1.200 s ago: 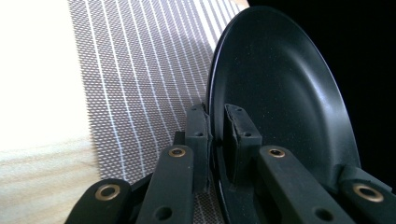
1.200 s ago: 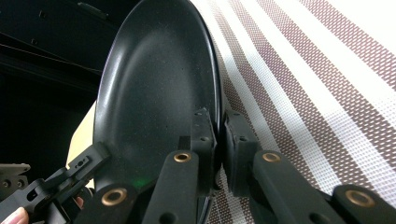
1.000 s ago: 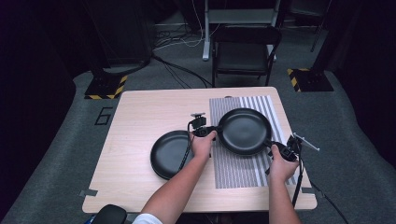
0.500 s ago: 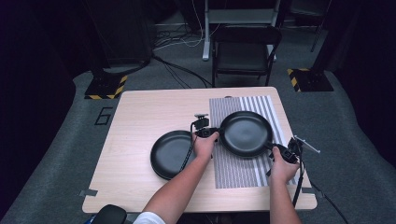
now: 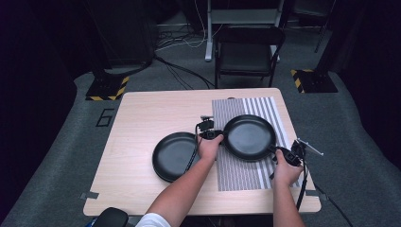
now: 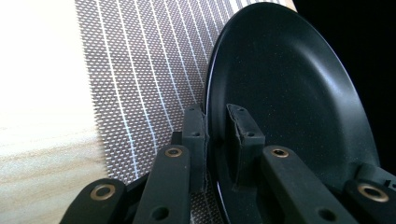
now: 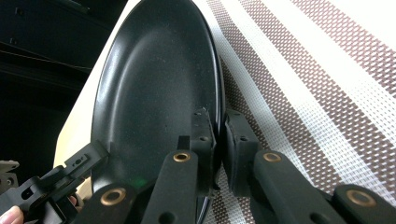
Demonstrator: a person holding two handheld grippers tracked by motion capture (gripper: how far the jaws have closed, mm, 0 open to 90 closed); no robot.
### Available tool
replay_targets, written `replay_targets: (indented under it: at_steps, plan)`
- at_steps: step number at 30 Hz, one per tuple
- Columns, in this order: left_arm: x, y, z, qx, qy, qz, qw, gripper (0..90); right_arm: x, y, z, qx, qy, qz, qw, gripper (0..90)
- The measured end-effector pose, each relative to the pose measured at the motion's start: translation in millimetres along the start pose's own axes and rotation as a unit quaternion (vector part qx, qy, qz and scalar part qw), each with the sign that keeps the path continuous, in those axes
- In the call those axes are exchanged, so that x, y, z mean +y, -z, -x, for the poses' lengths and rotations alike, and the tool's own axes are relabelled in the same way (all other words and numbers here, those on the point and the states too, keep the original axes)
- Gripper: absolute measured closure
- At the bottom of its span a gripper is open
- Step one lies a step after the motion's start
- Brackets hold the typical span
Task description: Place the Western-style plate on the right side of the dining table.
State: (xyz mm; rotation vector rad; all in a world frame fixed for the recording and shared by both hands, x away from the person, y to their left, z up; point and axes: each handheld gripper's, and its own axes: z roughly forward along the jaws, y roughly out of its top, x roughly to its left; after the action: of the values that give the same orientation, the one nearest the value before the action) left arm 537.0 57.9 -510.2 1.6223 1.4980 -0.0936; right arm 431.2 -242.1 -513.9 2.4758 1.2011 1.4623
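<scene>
A black plate point(image 5: 249, 137) lies over the striped mat point(image 5: 246, 172), with a gripper at each side of its rim. My left gripper point(image 5: 222, 135) straddles the plate's left rim. In the left gripper view its jaws point(image 6: 215, 112) stand slightly apart around the rim point(image 6: 208, 93), with a thin gap beside the inner pad. My right gripper point(image 5: 276, 150) has the near right rim, and in the right gripper view its pads point(image 7: 217, 114) press tight on the plate point(image 7: 154, 84). A second black plate point(image 5: 172, 156) rests on the bare wood to the left.
The wooden table point(image 5: 142, 118) has bare room at its left and far side. The mat point(image 7: 303, 70) covers the right half. A dark chair point(image 5: 246, 52) stands beyond the far edge, with cables on the floor. A cable trails from the right gripper over the near edge.
The plate and both hands have drifted very slightly toward the near edge of the table. The second plate has not moved.
</scene>
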Motion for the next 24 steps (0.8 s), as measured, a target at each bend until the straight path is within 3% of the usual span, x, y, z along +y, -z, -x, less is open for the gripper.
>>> replay_targets:
  at_steps: [17,24]
  plan:
    - [-0.6,-4.4,-1.4,0.022,-0.01,-0.029,0.9993,77.4,-1.0,-3.1,-0.2,-0.025,0.016,-0.015,0.9994,81.4]
    - [-1.0,-5.0,0.6,0.025,-0.011,-0.025,0.9993,77.1,0.1,-4.4,0.9,-0.029,0.014,-0.017,0.9993,81.3]
